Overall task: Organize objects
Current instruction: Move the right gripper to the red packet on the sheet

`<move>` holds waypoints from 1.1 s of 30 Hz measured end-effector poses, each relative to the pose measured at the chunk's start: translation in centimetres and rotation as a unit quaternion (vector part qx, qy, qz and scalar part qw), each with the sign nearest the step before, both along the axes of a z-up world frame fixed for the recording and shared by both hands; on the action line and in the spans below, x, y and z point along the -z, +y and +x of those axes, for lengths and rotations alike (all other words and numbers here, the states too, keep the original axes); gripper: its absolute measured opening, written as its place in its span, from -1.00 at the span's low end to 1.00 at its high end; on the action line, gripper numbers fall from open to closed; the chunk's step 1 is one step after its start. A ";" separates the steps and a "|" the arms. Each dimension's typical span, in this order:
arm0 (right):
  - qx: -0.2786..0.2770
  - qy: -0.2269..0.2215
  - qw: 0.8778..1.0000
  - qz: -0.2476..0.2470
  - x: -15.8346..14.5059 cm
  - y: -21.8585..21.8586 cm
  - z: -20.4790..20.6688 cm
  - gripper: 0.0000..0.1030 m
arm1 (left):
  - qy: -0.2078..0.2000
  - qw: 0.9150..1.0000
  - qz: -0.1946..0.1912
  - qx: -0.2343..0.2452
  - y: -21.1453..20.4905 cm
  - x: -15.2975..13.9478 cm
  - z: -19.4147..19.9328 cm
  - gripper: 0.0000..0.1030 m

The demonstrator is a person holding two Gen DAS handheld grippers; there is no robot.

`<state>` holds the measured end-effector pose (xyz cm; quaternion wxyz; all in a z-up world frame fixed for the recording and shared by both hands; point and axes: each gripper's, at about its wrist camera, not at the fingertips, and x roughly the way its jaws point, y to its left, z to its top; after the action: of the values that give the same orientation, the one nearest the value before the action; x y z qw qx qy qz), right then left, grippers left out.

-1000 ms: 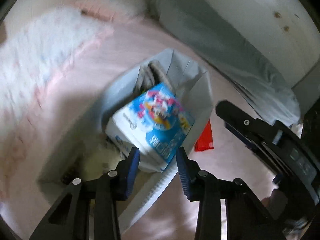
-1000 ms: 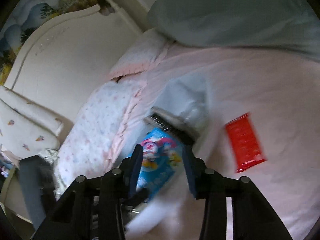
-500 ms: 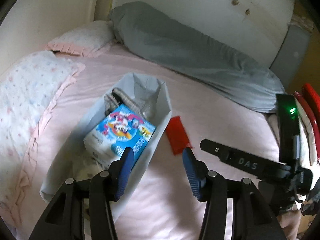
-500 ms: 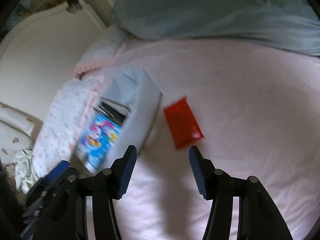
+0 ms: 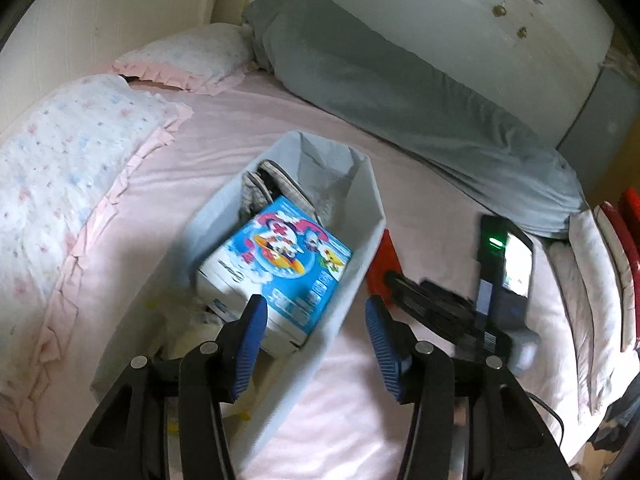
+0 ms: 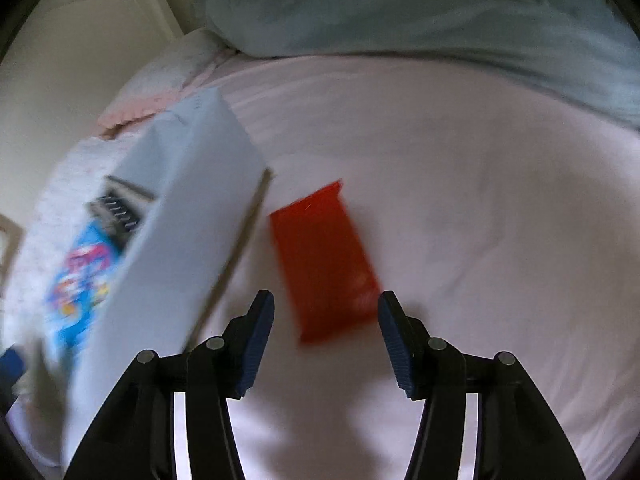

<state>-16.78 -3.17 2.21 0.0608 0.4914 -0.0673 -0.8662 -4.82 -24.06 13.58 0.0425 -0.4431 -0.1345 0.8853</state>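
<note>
A grey fabric bin (image 5: 360, 256) stands on the pink bed. It holds a blue cartoon box (image 5: 280, 268), a dark striped item (image 5: 276, 184) and more underneath. A flat red packet (image 6: 324, 256) lies on the sheet just right of the bin (image 6: 188, 208); part of the packet also shows in the left wrist view (image 5: 384, 268). My left gripper (image 5: 314, 326) is open and empty above the bin's near right wall. My right gripper (image 6: 326, 320) is open and empty, its jaws either side of the packet's near end, above it. The right gripper's body (image 5: 448, 304) shows in the left wrist view.
A long grey bolster (image 5: 400, 96) lies along the far side of the bed. Flowered pink-frilled pillows (image 5: 76, 152) lie left of the bin. A white quilt with red trim (image 5: 600, 264) is at the right. A headboard and wall stand behind.
My left gripper has lifted back from the blue box and opened wider. My right gripper has swung right from the bin and closed in on the red packet, opening wider.
</note>
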 end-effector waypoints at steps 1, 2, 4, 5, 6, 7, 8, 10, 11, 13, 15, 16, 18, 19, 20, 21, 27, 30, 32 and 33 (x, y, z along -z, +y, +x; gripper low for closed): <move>0.002 0.008 1.000 0.020 0.4 -0.3 -0.5 0.05 | -0.003 1.000 0.001 0.004 0.1 0.3 -0.1 -0.05; 0.003 0.012 0.999 0.036 1.1 -0.4 -1.0 0.05 | -0.006 1.000 -0.001 0.006 0.3 0.5 -0.1 -0.05; 0.006 -0.004 1.000 0.021 2.6 -0.1 -1.8 0.29 | -0.011 1.000 -0.006 0.010 0.7 0.7 -0.2 -0.05; 0.009 -0.003 1.000 -0.022 3.3 0.4 -1.8 0.42 | -0.010 1.000 -0.008 0.012 0.8 0.6 -0.2 -0.05; 0.013 0.000 0.999 -0.040 3.8 0.6 -1.5 0.48 | -0.007 1.000 -0.012 0.012 0.9 0.6 -0.2 -0.05; 0.004 0.019 0.999 -0.025 3.8 0.3 -1.0 0.48 | -0.006 1.000 -0.015 0.010 0.9 0.5 -0.1 -0.05; -0.014 0.021 1.000 0.005 4.0 -0.5 -0.7 0.48 | -0.006 1.000 -0.019 0.007 1.0 0.4 -0.1 -0.05; -0.042 0.026 0.996 0.068 4.1 -2.0 -0.3 0.26 | -0.008 1.000 -0.024 -0.001 0.9 0.4 -0.1 -0.05; -0.049 0.030 0.996 0.075 3.9 -2.3 0.0 0.16 | -0.009 1.000 -0.024 -0.004 0.9 0.5 0.0 -0.05; -0.040 0.019 0.997 0.059 3.6 -2.0 0.3 0.09 | -0.012 1.000 -0.024 -0.007 0.8 0.4 0.0 -0.05; -0.033 0.009 0.999 0.033 3.0 -1.5 0.7 -0.05 | -0.011 1.000 -0.025 -0.012 0.7 0.3 -0.1 -0.05; -0.031 0.002 0.999 0.015 2.7 -1.2 0.9 -0.05 | -0.011 1.000 -0.024 -0.014 0.6 0.3 -0.2 -0.05; -0.023 -0.006 1.000 -0.014 1.5 -0.6 1.4 -0.05 | -0.011 1.000 -0.018 -0.019 0.6 0.2 -0.3 -0.05; -0.019 -0.005 1.000 -0.018 0.8 -0.3 1.9 -0.05 | -0.012 1.000 -0.014 -0.020 0.6 0.2 -0.3 -0.05; -0.015 0.000 1.000 -0.023 -0.2 0.0 2.4 -0.06 | -0.011 1.000 -0.011 -0.021 0.6 0.1 -0.3 -0.05; -0.015 0.005 0.999 -0.033 -1.0 0.2 2.8 -0.06 | -0.010 1.000 -0.008 -0.020 0.6 0.0 -0.3 -0.05; -0.015 0.048 0.994 -0.093 -4.9 1.1 5.5 -0.05 | -0.004 1.000 -0.012 -0.012 0.8 -0.3 0.2 -0.05; -0.022 0.049 0.994 -0.099 -5.0 0.6 5.9 -0.05 | -0.004 1.000 -0.008 -0.011 0.6 -0.3 0.3 -0.04; -0.026 0.042 0.995 -0.092 -4.1 0.3 5.5 -0.05 | -0.006 1.000 -0.008 -0.011 0.4 -0.3 0.3 -0.04; -0.029 0.037 0.995 -0.092 -4.0 0.3 5.6 -0.05 | -0.008 1.000 -0.008 -0.011 0.3 -0.3 0.3 -0.04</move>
<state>-11.16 -2.84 6.22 0.1328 0.4527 -0.1301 -0.8721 -4.56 -23.74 13.91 0.0281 -0.4486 -0.1330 0.8833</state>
